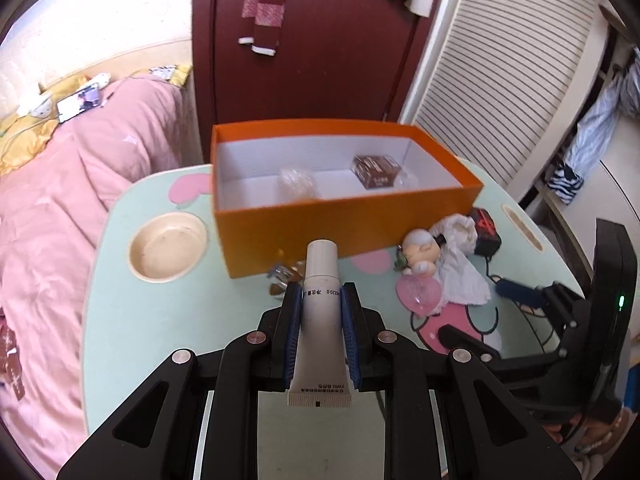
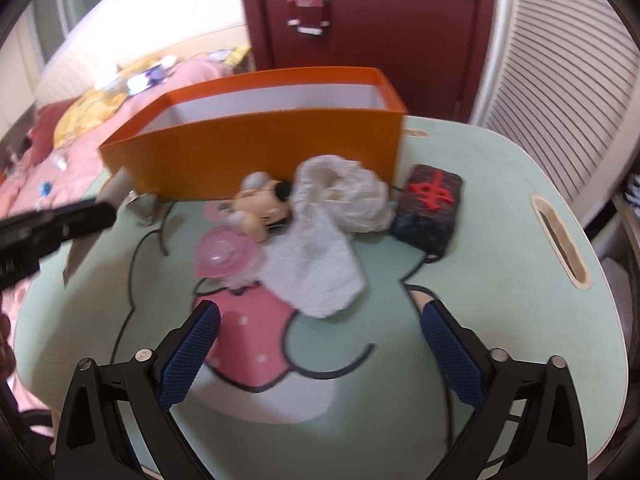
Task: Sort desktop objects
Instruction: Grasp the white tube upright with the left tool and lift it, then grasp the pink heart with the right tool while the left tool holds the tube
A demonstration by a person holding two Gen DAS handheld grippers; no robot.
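Carrying a white tube (image 1: 320, 312), the left gripper (image 1: 320, 304) has it clamped between its blue pads, raised above the table (image 1: 120, 304) just short of the orange box (image 1: 344, 232). The right gripper (image 2: 320, 320) hangs open and empty near the crumpled cloth (image 2: 320, 256). Next, the tube likely needs lifting over the near wall and releasing inside

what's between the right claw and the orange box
In the right wrist view: a white cloth, a pink heart and a doll, between the open right claw and the box.
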